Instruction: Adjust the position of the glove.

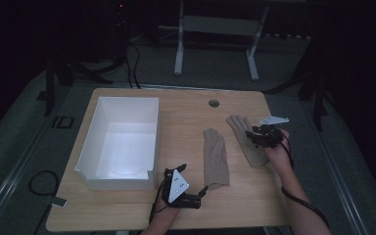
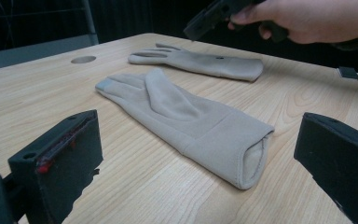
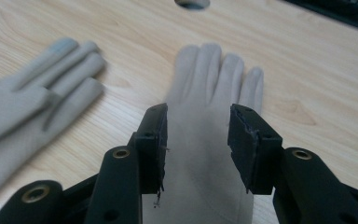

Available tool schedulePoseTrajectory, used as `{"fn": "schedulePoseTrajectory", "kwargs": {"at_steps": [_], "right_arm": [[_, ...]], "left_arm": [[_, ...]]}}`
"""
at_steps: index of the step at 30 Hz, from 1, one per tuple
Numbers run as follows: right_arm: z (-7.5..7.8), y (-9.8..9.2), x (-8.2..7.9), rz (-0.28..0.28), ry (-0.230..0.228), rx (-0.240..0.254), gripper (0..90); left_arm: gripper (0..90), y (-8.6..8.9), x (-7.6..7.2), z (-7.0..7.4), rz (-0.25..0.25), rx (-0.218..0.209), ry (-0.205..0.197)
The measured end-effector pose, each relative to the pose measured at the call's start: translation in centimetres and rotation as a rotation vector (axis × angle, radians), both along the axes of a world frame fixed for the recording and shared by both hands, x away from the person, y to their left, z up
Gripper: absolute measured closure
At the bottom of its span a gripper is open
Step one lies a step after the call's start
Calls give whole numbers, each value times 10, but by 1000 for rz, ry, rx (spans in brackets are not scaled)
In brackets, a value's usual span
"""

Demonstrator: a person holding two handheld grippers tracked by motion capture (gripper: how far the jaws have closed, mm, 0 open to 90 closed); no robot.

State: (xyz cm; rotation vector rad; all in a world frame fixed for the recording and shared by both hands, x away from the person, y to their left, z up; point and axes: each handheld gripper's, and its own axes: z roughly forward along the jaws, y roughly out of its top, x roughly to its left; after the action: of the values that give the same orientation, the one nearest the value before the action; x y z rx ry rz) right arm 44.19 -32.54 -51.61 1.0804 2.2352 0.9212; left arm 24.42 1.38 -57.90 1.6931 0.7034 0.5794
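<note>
Near glove [image 1: 216, 157]: flat on the bench [image 1: 186, 117], cuff toward you, fingers pointing away.
Far glove [image 1: 247, 139]: just beside it, same lie, under your right hand-held gripper [image 3: 196, 140], jaws part-open, empty.
Left hand-held gripper [image 1: 203, 191]: jaws wide, empty, facing the near cuff, closest.

Left claw [image 1: 203, 192] wide open, low; right claw [image 3: 196, 140] parted, raised, empty
</note>
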Motion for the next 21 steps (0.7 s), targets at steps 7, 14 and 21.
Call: {"fn": "schedulePoseTrajectory", "kwargs": {"at_steps": [7,14,21], "right_arm": [[-26,-7,12,-5,71,26,549],[-42,-5,9,-23,63,32,637],[-35,2,6,-117,91,45,817]], "left_arm": [[13,0,0,0,1,-2,2],[12,0,0,0,0,0,-2],[12,0,0,0,3,-7,4]]}}
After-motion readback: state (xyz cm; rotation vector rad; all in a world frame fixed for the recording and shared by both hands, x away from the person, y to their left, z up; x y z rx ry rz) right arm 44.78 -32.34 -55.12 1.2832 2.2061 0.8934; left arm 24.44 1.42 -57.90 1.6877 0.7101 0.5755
